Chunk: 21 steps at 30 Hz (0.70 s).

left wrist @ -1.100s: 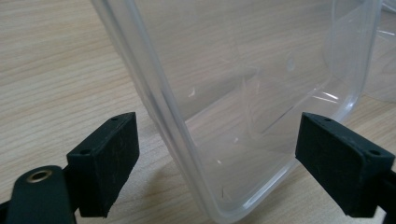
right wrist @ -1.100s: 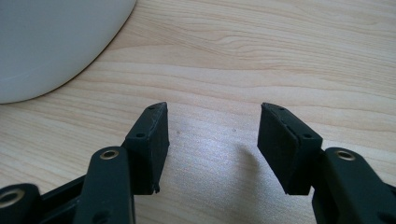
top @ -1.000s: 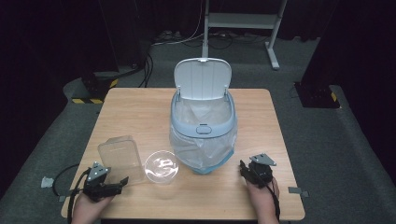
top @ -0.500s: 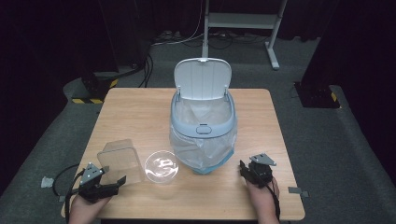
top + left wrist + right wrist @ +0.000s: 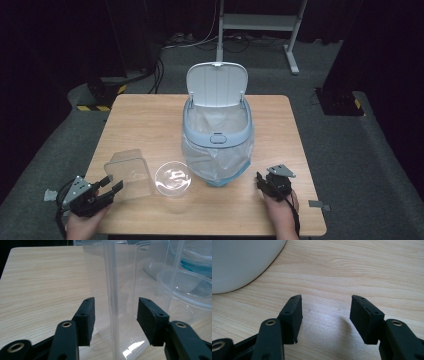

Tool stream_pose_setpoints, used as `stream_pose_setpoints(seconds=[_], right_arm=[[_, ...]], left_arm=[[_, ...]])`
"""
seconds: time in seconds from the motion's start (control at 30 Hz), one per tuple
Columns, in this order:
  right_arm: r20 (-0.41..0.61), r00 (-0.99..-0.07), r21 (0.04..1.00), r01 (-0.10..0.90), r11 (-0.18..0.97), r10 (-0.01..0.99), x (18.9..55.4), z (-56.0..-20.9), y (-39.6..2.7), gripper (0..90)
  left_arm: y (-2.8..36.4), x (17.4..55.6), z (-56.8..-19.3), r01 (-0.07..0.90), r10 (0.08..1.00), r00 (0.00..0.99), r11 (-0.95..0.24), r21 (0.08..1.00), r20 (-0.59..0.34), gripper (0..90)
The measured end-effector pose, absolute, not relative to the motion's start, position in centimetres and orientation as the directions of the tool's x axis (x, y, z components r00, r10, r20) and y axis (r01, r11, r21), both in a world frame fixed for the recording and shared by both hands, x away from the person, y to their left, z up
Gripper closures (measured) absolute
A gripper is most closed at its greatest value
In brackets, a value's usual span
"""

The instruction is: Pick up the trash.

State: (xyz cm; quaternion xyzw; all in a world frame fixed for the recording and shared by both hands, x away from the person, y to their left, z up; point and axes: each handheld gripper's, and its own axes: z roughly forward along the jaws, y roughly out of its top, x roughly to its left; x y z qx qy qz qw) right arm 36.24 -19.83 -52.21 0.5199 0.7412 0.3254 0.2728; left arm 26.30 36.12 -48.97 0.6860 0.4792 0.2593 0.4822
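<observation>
A clear plastic container [image 5: 129,172] sits at the table's near left. Its near edge stands upright between the jaws of my left gripper [image 5: 113,183]. In the left gripper view the container's ridge [image 5: 113,290] runs up the gap of that gripper [image 5: 115,312]. The jaws have just been closing around it, and a gap shows on each side of the ridge. A round clear bowl [image 5: 173,179] lies just right of the container. My right gripper [image 5: 260,180] rests open on the table at the near right, with bare wood between its jaws [image 5: 325,312].
A pale blue bin [image 5: 217,135] with a clear liner and a raised white lid [image 5: 216,85] stands mid-table; its rounded side [image 5: 237,262] lies up and left of the right gripper. The wooden table [image 5: 145,120] has dark floor and cables around it.
My left gripper has shifted a little to the left and its jaws have narrowed around the clear container's near edge. The right gripper has stayed still.
</observation>
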Motion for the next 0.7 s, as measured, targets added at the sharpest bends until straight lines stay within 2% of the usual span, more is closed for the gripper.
stream_pose_setpoints(seconds=[0.23, 0.4, 0.7], right_arm=[[-0.065, -0.314, 0.766, 0.593, 0.249, 0.947, 36.24, -52.21, -19.83, 43.6], [-0.064, -0.315, 0.766, 0.592, 0.249, 0.947, 36.23, -52.21, -19.84, 43.5], [-0.064, -0.313, 0.764, 0.595, 0.249, 0.947, 36.24, -52.21, -19.81, 43.6]], left_arm=[[36.42, 26.18, -49.11, 0.401, 0.908, 0.405, -0.074, 0.913, -0.104, 58.9], [36.67, 26.08, -49.21, 0.393, 0.908, 0.404, -0.066, 0.917, -0.108, 69.5], [36.84, 26.33, -49.4, 0.393, 0.899, 0.418, -0.048, 0.918, -0.131, 79.6]])
